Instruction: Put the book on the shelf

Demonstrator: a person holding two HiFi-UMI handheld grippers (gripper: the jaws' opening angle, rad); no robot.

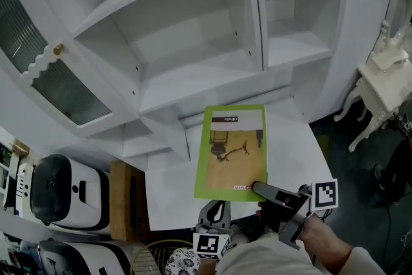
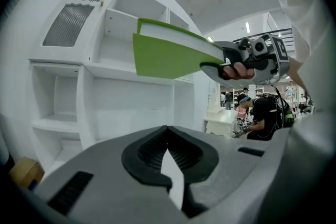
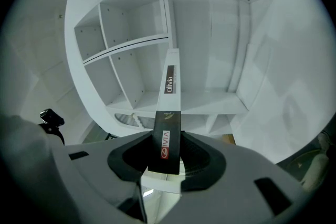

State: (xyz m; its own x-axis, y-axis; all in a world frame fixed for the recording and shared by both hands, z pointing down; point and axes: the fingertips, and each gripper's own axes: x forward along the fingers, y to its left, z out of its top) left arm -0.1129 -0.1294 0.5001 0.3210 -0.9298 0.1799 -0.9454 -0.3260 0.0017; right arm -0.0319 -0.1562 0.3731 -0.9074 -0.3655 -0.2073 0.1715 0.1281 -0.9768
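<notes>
**Book and right gripper.** The green-covered book (image 1: 232,151) is shown clamped at its near edge between the jaws of the right gripper (image 1: 260,189). The jaws are set partly apart and pinch the book across its thickness. In the right gripper view the book's spine (image 3: 168,113) is seen edge-on, running straight ahead from between the pads of the gripper (image 3: 167,159). In the head view the book is seen with its cover facing up, extending forward from the gripper. In the left gripper view the book (image 2: 173,52) is seen lifted clear of any surface, with its far end raised slightly.

**Left gripper.** The left gripper (image 1: 215,210) is held just to the left of the right gripper and below the book's near edge. Its jaws (image 2: 168,157) are seen with their tips together and nothing between them.

**Shelf.** The white shelf unit (image 1: 193,29) is placed ahead of both grippers, just beyond the far end of the book. Open compartments (image 3: 131,44) are seen directly ahead of the right gripper. A cabinet door with a ribbed pane and a brass knob (image 1: 58,48) is seen ahead and to the left of the left gripper.

**Surroundings.**
- A white desk (image 1: 168,193) is seen beneath the book in the head view.
- A wooden box (image 1: 125,199) and rounded white machines (image 1: 64,190) are located to the left of the left gripper.
- An ornate white side table (image 1: 383,84) is located to the right of the right gripper.
</notes>
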